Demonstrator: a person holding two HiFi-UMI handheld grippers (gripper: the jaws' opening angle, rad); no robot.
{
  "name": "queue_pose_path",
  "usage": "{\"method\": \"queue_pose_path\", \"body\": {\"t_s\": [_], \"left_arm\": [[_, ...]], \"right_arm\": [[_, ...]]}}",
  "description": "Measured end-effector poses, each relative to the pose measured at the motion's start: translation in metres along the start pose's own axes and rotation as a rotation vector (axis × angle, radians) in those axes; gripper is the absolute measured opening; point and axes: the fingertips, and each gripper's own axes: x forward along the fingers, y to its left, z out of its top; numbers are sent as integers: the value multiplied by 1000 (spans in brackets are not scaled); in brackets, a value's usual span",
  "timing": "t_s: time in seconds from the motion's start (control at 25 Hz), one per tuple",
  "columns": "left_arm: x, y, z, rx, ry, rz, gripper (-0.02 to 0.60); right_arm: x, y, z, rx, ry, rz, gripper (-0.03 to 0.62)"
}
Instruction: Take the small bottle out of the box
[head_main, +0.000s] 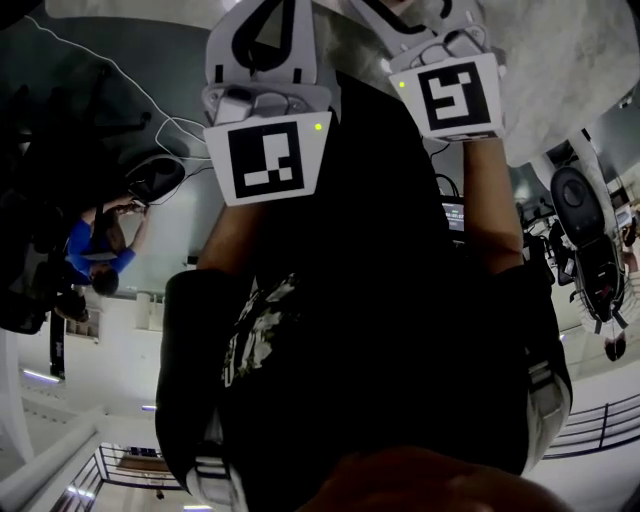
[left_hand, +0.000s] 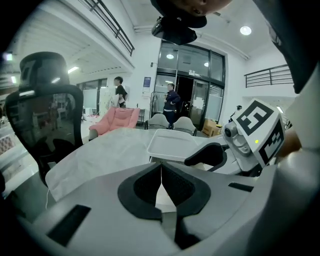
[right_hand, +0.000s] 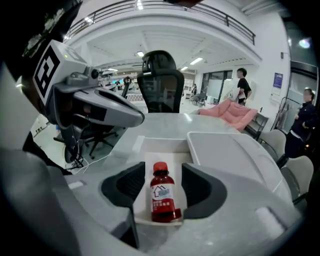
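Holding my right gripper (right_hand: 161, 184) open over the bottle (right_hand: 163, 199), left gripper (left_hand: 161, 186) closed, I might snag the box's (right_hand: 160, 146) near wall when clamping.

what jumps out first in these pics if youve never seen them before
The eye goes first to a small red bottle with a red cap. It sits in an open white box, seen between the spread fingers of the right gripper. The left gripper is shut on nothing in its own view. In the head view, two black-and-white marker cubes fill the top.
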Motion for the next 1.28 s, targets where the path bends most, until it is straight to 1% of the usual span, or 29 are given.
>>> {"method": "queue_pose_path", "body": {"t_s": [0.16,0.24,0.44,0.72,0.8,1.04,1.28], "left_arm": [[5,7,-10,0,7,-10,14],[7,5,-14,-10,14,-10,14],[11,4,-17,-14,23,-20,14],[6,5,-18,-48,22,-17,14],[4,5,-19,-52,22,-18,14],[0,17,-24,-77,31,-14,14],[-1,22,-35,-102,41,-24,14]], "right_arm": [[18,2,-11,-28,63,38,227],[20,3,-21,-53,111,47,227],[31,1,-30,-148,217,27,225],[32,5,-34,-227,352,32,227],[33,8,-34,-219,375,30,196],[42,13,-28,-113,364,26,204],[51,14,-28,-48,384,35,207]]}}
